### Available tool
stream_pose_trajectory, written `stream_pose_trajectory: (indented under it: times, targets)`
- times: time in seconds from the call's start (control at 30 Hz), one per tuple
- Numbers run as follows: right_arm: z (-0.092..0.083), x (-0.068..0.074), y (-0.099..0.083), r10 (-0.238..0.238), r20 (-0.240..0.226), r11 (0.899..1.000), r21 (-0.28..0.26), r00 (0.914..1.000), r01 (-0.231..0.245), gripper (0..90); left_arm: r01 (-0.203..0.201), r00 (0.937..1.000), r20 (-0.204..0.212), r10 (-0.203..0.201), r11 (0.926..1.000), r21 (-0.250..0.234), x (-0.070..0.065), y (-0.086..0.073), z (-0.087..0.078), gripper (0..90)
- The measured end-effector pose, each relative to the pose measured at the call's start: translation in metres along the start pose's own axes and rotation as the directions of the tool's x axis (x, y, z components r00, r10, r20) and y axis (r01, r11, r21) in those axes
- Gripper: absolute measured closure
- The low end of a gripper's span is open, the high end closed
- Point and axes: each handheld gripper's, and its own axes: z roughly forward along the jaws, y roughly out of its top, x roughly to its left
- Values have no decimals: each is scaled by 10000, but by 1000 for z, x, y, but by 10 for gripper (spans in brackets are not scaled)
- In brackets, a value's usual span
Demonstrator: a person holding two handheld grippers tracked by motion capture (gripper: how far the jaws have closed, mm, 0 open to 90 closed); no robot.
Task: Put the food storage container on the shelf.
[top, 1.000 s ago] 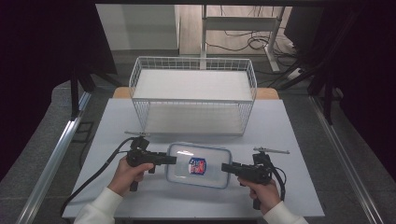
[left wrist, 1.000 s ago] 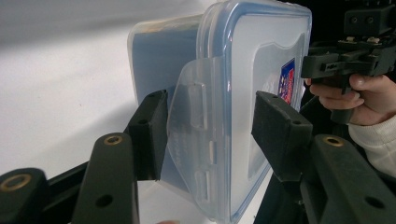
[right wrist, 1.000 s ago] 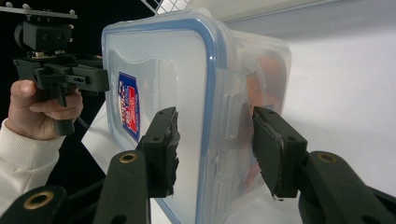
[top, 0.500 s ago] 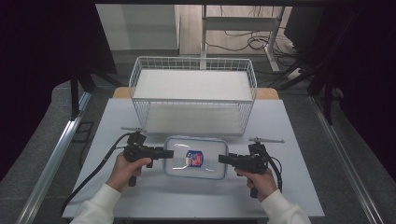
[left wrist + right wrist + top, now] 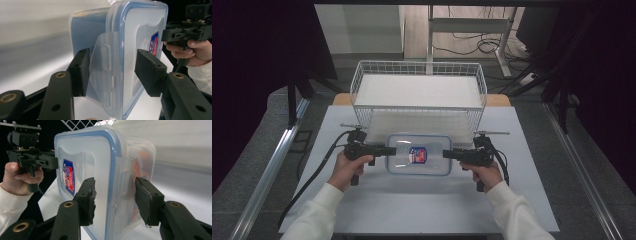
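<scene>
Carried from lower centre up toward the wire basket (image 5: 419, 90), the lidded plastic box (image 5: 419, 154) hangs mid-frame between the left gripper (image 5: 388, 149) and right gripper (image 5: 446, 154), jaws apart astride its end latches; both should likely close evenly.

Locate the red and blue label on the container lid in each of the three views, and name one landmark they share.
High view: the label sits mid-lid, centre table, between the two grippers.
Left gripper view: the label is at right, seen edge-on, near the far gripper.
Right gripper view: the label is left of centre, above the near jaw.
Shared landmark: the lid's blue rim.
</scene>
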Motion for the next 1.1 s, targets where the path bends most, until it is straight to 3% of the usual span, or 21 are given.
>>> stream_pose_trajectory:
  times: [0.4, 0.7, 1.1]
  targets:
    - [20, -24, 25, -190, -164, 9998, 110, 9997, 192, 516, 167, 9995, -271, -172, 9997, -173, 20, 16, 11, 466]
    - [29, -39, 28, -24, -296, 10000, 81, 9996, 26, 515, 128, 9990, -419, -135, 9998, -167, 29, 19, 20, 465]
    - [40, -54, 26, 144, -30, 9997, 185, 9999, -144, 513, 396, 9978, -534, -394, 9992, 20, 43, 18, 35, 449]
